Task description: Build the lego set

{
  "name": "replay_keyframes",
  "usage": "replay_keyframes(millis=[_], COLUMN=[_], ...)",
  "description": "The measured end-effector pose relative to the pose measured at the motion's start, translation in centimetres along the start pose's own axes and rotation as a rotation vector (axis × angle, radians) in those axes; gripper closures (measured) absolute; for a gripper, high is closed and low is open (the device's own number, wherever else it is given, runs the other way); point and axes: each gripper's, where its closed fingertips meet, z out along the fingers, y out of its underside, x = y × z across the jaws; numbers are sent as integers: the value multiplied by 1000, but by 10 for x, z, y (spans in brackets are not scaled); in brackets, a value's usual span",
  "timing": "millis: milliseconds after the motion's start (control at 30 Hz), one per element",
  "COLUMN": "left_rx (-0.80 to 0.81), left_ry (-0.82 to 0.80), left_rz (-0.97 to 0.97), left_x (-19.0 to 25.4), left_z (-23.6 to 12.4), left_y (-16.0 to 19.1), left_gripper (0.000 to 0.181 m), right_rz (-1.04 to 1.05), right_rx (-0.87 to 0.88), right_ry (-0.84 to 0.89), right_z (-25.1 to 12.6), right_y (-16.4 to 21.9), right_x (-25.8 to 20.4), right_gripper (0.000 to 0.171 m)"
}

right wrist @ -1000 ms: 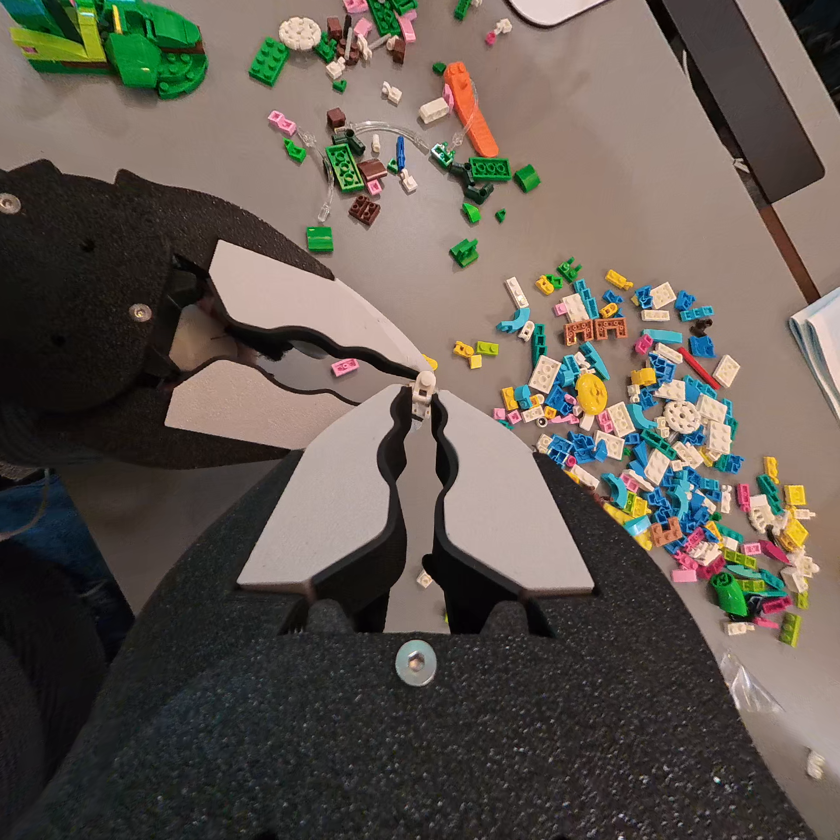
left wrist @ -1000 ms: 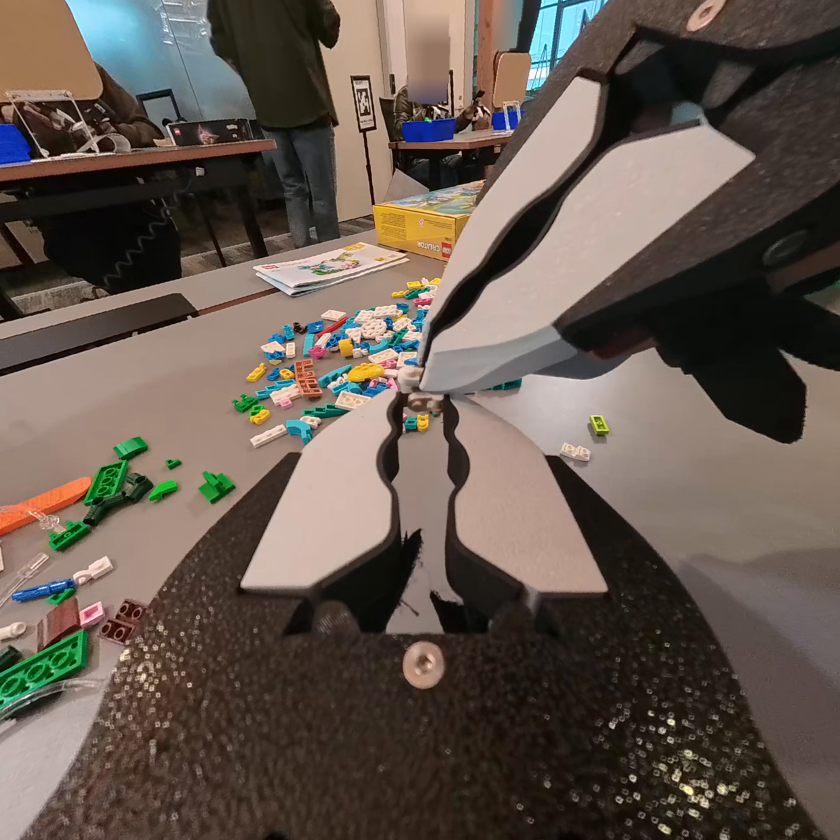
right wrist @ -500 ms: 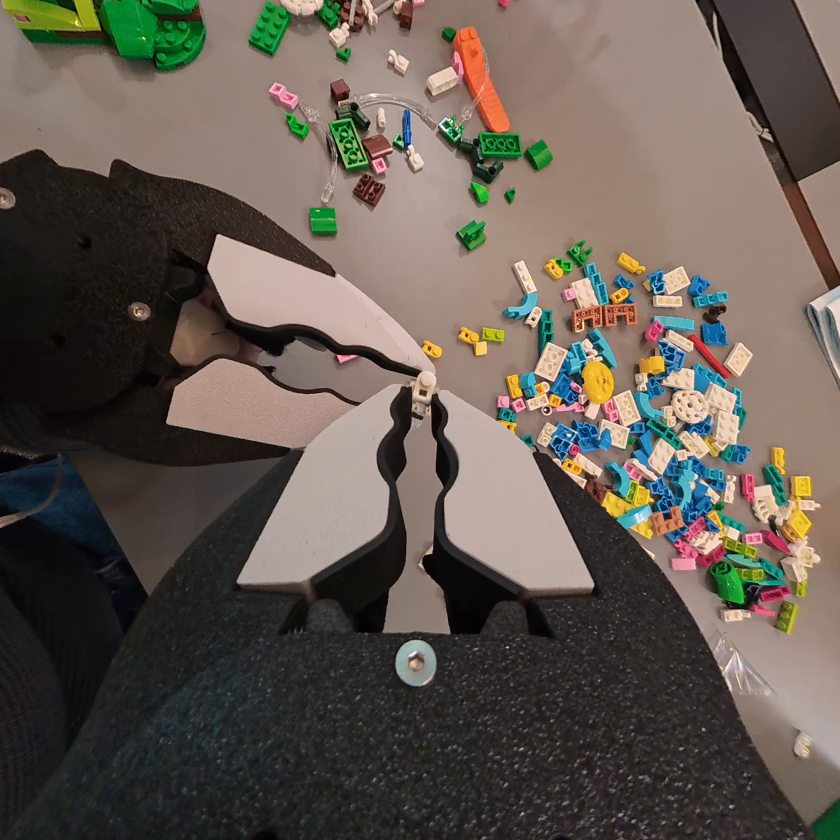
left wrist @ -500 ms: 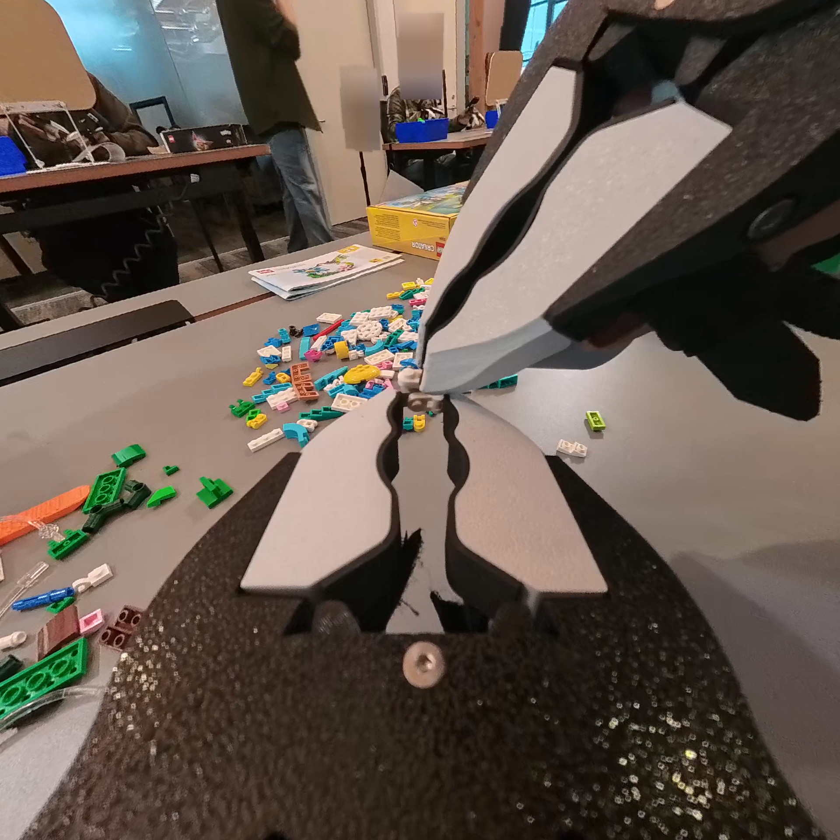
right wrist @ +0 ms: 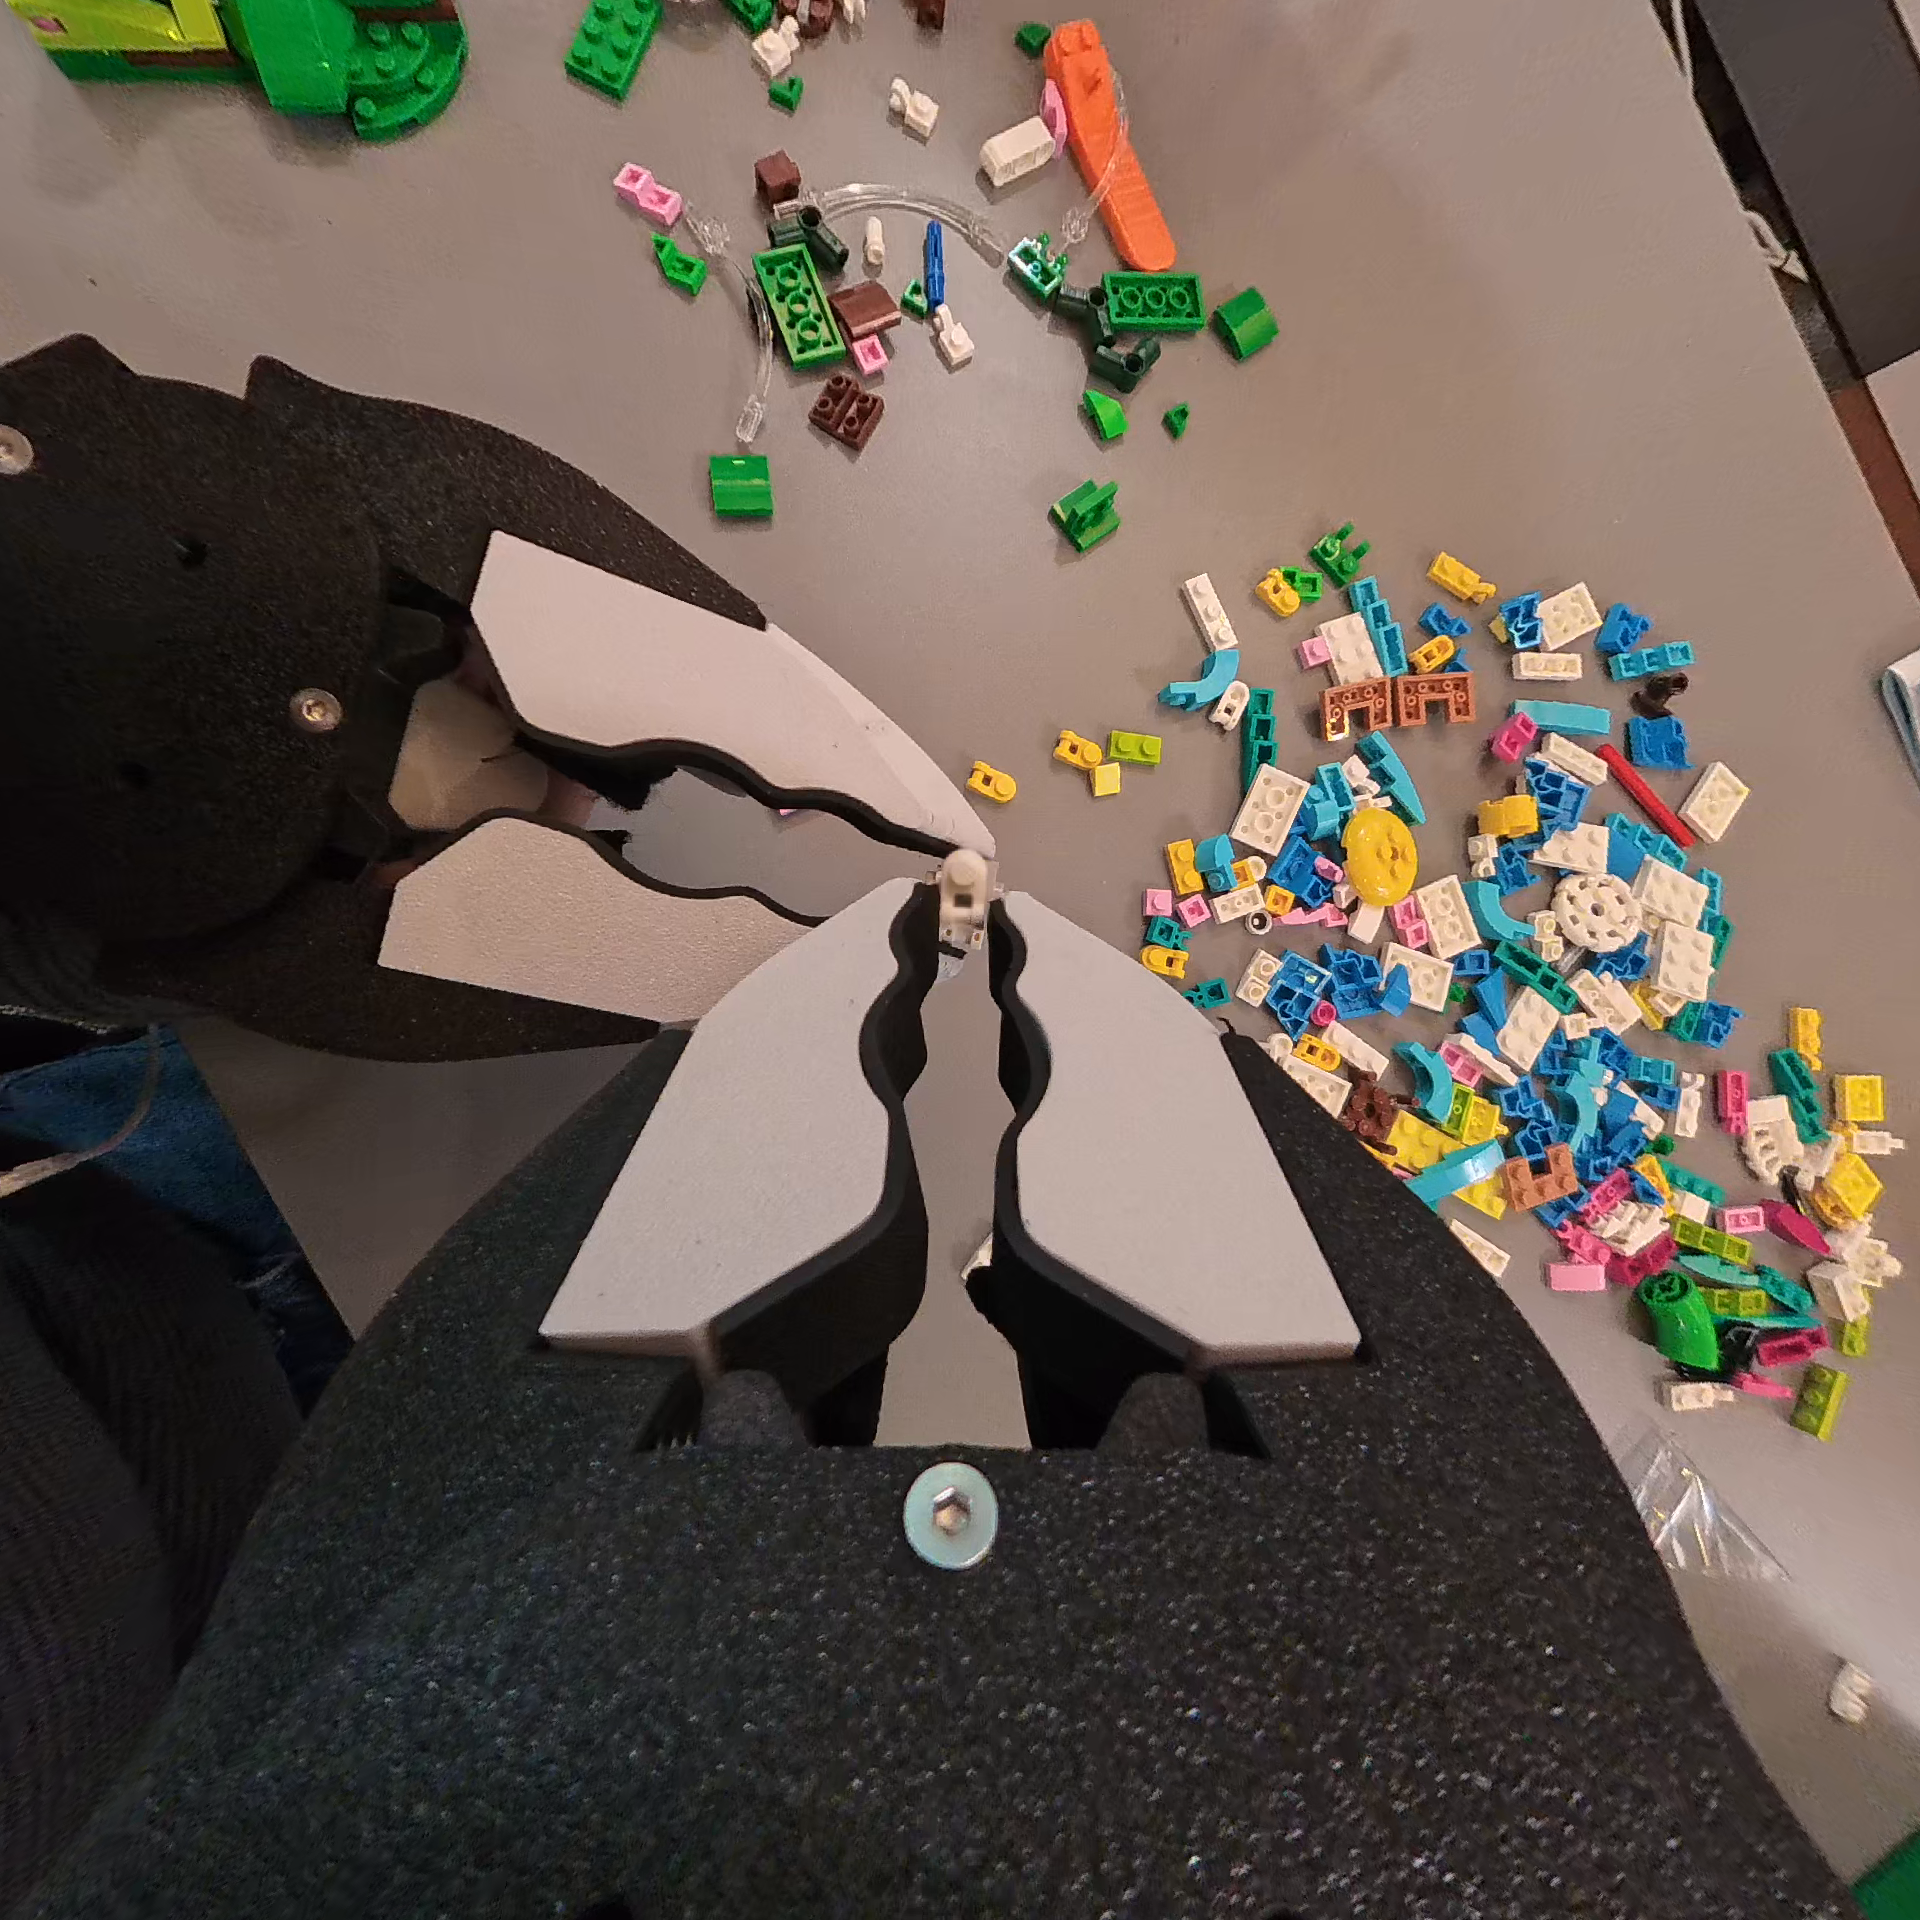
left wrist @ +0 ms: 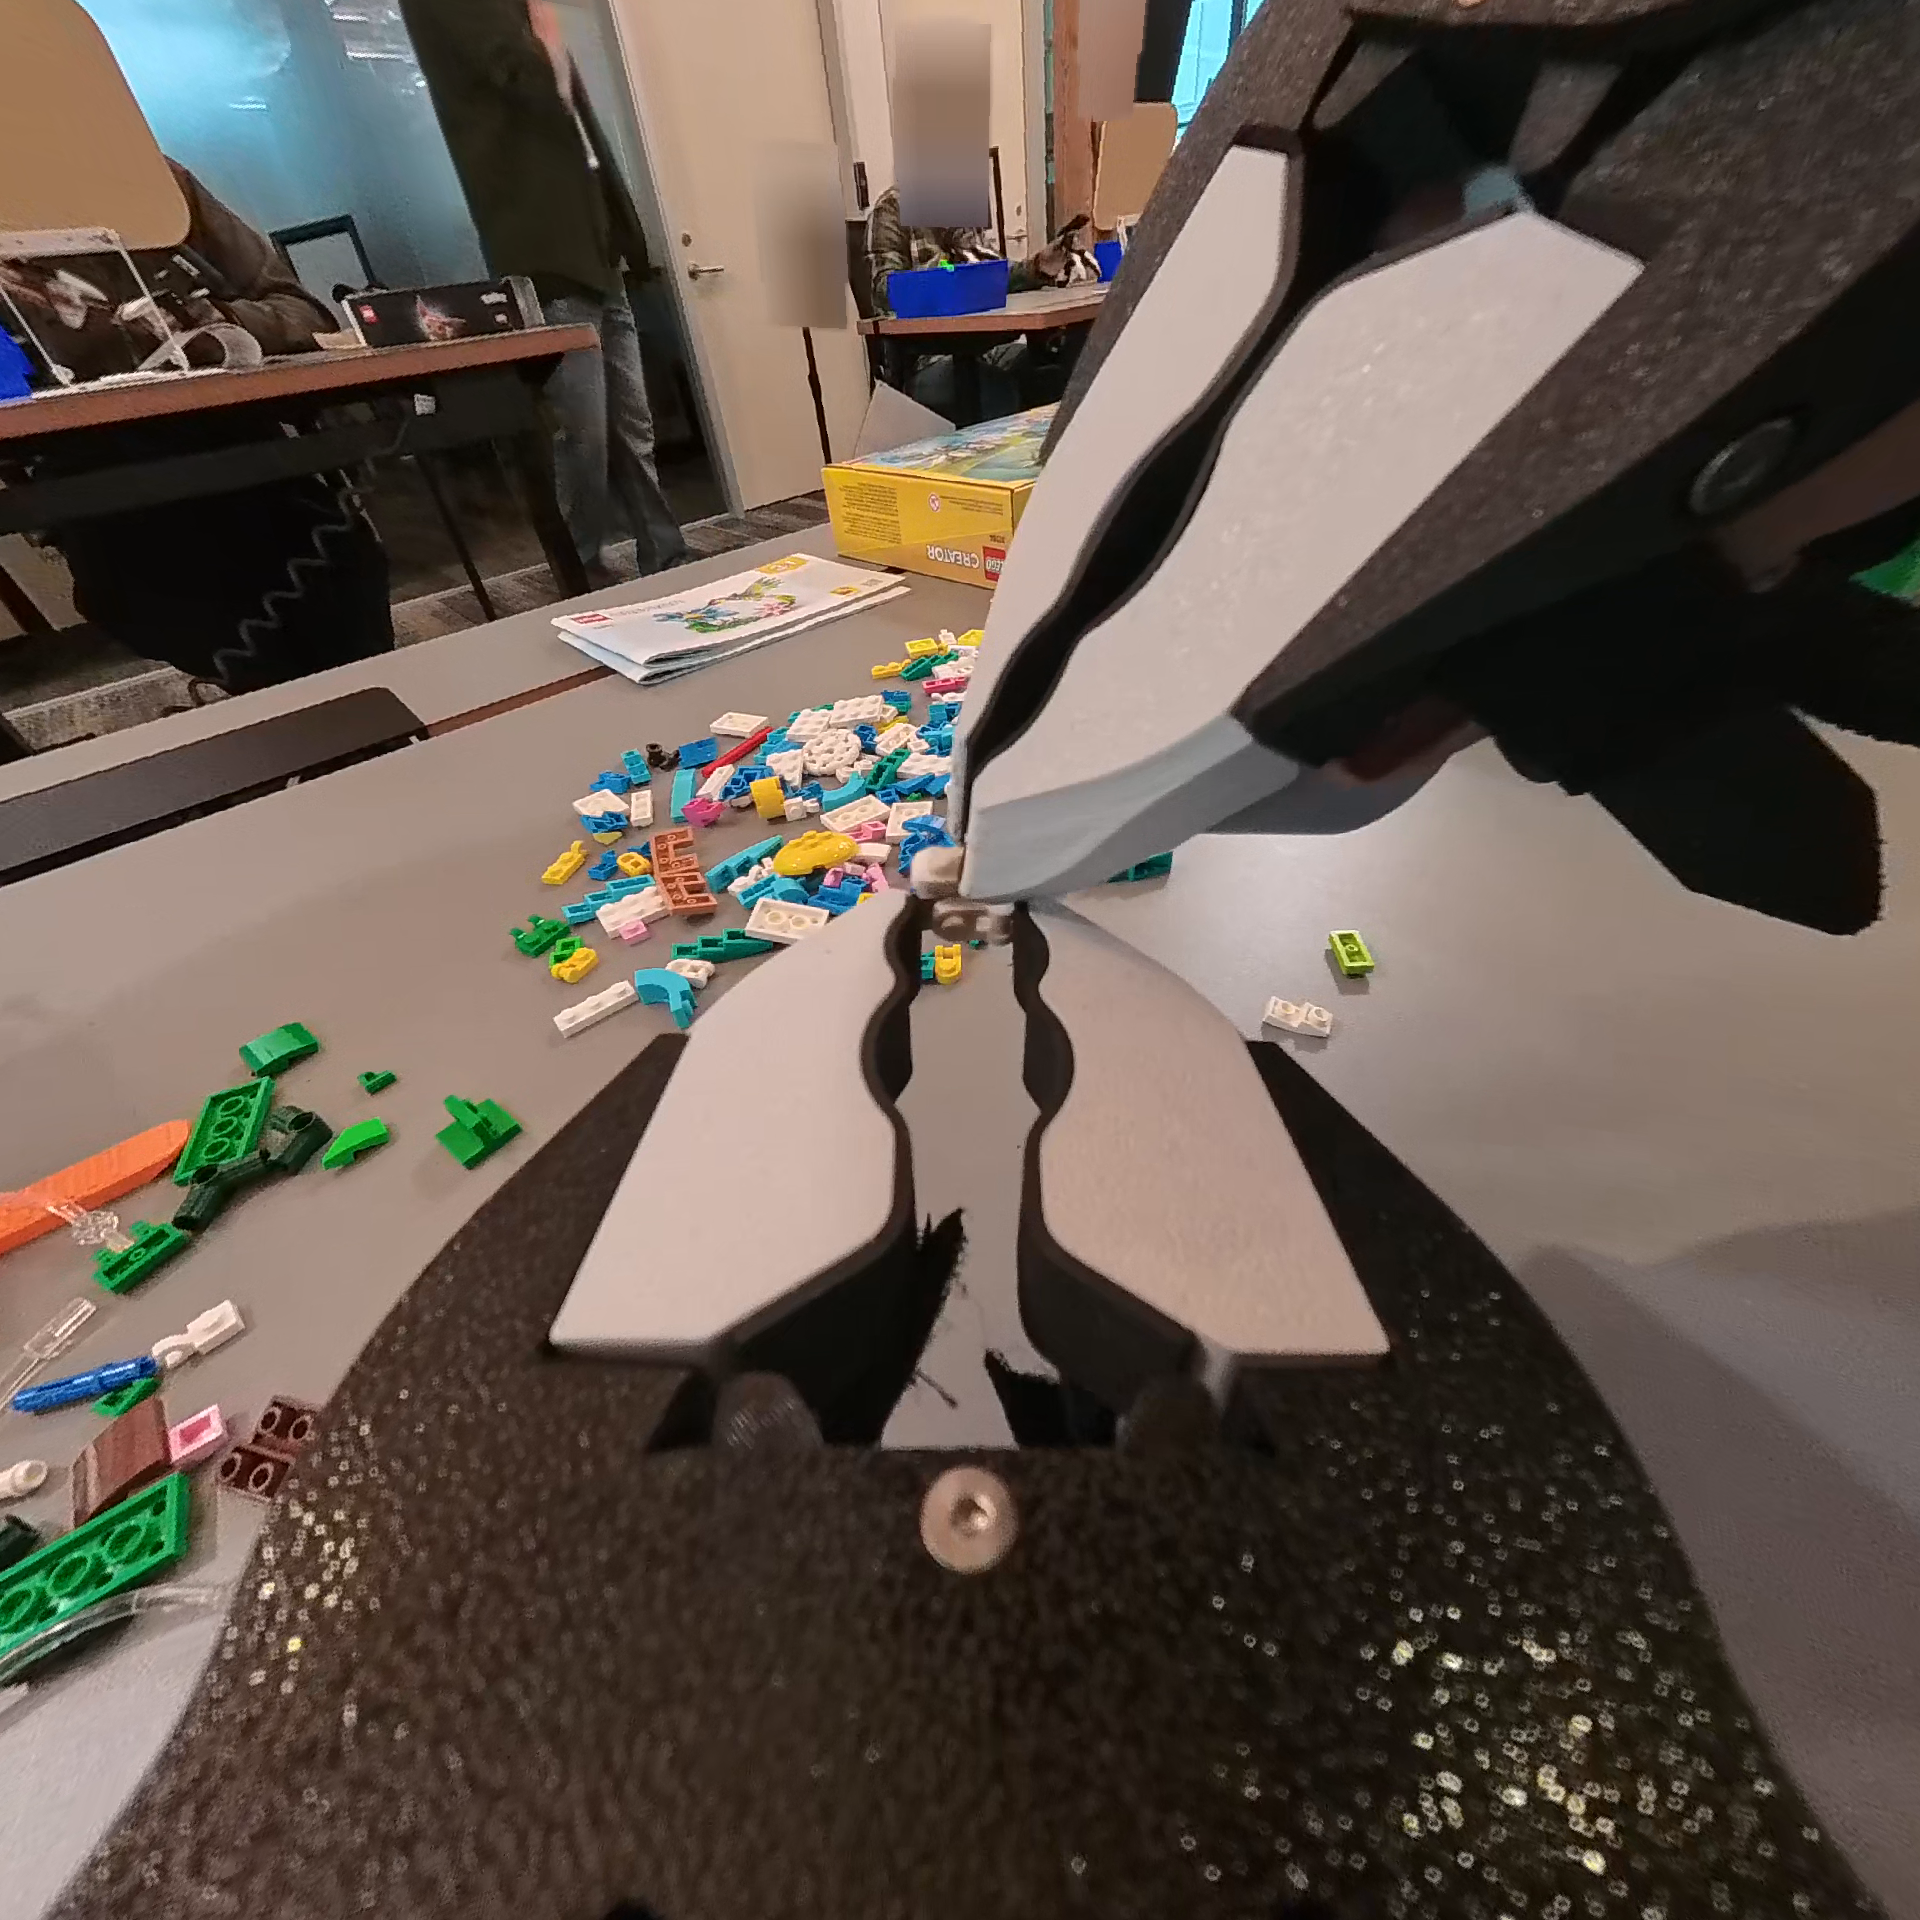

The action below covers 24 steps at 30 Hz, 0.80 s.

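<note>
Both grippers meet tip to tip above the grey table (left wrist: pixel 312 914). My left gripper (left wrist: pixel 961 925) is shut on a small pale piece (left wrist: pixel 971 922). My right gripper (right wrist: pixel 961 914) is shut on a small white piece (right wrist: pixel 961 899). In the left wrist view the right gripper (left wrist: pixel 951 868) comes down from the upper right, and its white piece (left wrist: pixel 930 868) touches the left one's piece. In the right wrist view the left gripper (right wrist: pixel 951 847) comes in from the left. A pile of loose coloured bricks (right wrist: pixel 1507 935) lies beyond the tips and also shows in the left wrist view (left wrist: pixel 810 810).
Green and brown pieces (right wrist: pixel 810 301) and an orange brick separator (right wrist: pixel 1112 156) lie to the left of the pile. A green partial build (right wrist: pixel 260 52) stands at the far left. An instruction booklet (left wrist: pixel 727 613) and a yellow box (left wrist: pixel 935 509) lie behind. People are at other tables. My left and right fingertips are right by each other. The orange brick separator (right wrist: pixel 1112 156) is about equally far from each gripper, around 25 centimeters.
Both grippers stay shut and tip to tip; they have shifted slightly together over the table. A standing person in the background has walked to the right.
</note>
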Motion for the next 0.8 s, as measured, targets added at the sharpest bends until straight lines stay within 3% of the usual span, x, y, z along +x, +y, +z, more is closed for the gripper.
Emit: replay_keyframes(millis=[800], left_rx=[-4], left_ry=[5], left_rz=[5], left_x=[1], left_z=[0], left_y=[1], left_gripper=[165], right_rz=[10], right_rx=[9], right_ry=[-6], right_z=[-1], right_y=[2], right_x=[1], right_gripper=[162])
